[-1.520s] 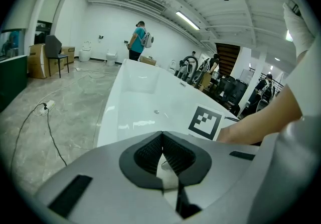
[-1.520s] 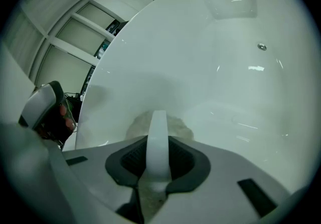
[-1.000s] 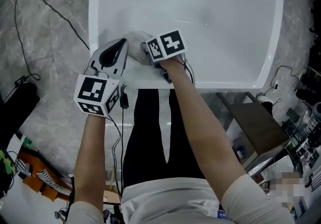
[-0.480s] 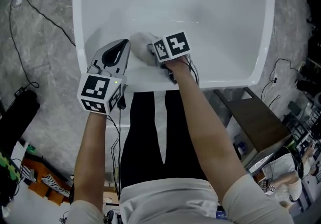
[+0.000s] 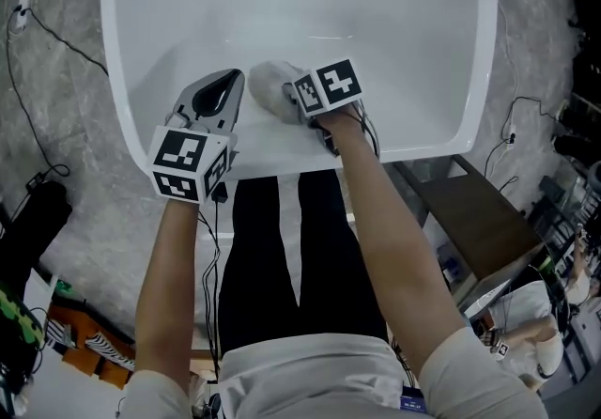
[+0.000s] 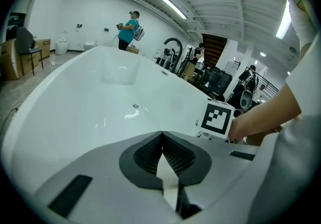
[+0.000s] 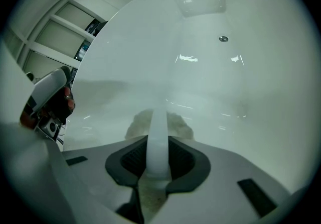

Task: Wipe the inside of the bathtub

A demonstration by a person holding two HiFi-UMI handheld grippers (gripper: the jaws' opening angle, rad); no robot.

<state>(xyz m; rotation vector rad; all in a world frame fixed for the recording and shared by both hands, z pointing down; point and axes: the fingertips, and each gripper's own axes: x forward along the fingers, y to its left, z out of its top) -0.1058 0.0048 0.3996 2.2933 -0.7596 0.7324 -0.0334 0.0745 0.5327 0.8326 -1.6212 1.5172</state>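
Observation:
The white bathtub (image 5: pixel 310 4) fills the top of the head view, and I look down at its near end. My right gripper (image 5: pixel 299 100) reaches over the near rim and is shut on a pale bunched cloth (image 5: pixel 268 86) that lies against the tub's inner wall. In the right gripper view the cloth (image 7: pixel 176 123) bulges beyond the jaws of the right gripper (image 7: pixel 158 140), with a fold pinched between the pads. My left gripper (image 5: pixel 225 81) hovers just left of the cloth, shut and holding nothing. In its own view the left gripper (image 6: pixel 162 140) has its pads meeting.
The drain (image 7: pixel 223 38) sits far down the tub floor. Grey stone floor with a black cable (image 5: pixel 56 27) lies on the left. A brown box (image 5: pixel 474 220) and clutter stand on the right. A person in a teal shirt (image 6: pixel 131 28) stands beyond the tub's far end.
Both grippers and the cloth have shifted rightward away from the tub's left rim along the near end. Neither grip has changed.

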